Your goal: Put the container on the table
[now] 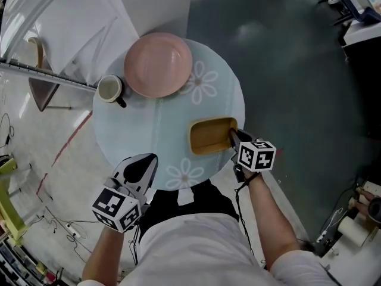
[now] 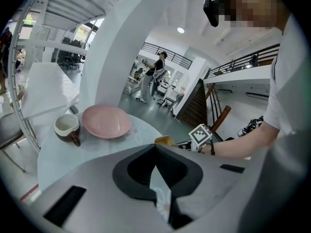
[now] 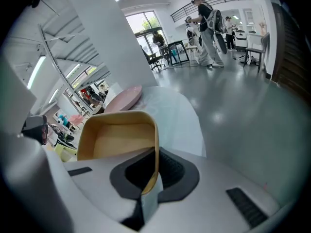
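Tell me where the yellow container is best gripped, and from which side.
Grip the container by its thin right-hand wall, coming from the person's right, one jaw inside, one outside. It is open-topped with upright walls, so a wall slips between the jaws; the right tool is shut on that wall.

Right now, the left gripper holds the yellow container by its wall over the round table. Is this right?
No, it is the right gripper that holds the yellow container by its wall over the round table; the right gripper view shows it.
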{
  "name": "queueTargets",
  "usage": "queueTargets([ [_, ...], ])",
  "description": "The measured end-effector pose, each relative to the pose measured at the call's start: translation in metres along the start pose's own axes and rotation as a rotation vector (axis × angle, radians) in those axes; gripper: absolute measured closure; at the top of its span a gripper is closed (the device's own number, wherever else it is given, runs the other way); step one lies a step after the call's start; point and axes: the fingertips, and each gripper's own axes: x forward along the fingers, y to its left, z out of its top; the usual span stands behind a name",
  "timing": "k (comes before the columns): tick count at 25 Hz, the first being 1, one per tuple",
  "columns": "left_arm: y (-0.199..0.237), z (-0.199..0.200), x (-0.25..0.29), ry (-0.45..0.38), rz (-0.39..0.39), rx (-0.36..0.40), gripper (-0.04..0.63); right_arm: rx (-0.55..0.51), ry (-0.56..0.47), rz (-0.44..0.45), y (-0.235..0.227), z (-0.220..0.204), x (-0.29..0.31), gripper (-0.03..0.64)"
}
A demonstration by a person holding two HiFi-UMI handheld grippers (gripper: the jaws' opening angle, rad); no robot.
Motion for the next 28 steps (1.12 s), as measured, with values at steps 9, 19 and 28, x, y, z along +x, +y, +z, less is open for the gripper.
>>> queueTargets([
  [9, 0.005, -0.001, 0.001, 0.001, -0.009, -0.01, 0.574, -0.027, 0.05, -0.06, -0.007, -0.012, 0.01, 0.592],
  [19, 0.008, -0.002, 0.002, 0.0, -0.014, -0.015, 0.574, -0.037, 0.078, -0.136, -0.01, -0.015, 0.019, 0.592],
  [28, 0.01, 0.0, -0.007, -0.006, -0.002, -0.012, 0.574, -0.026, 0.079, -0.151, -0.009, -0.015, 0.022, 0.591],
])
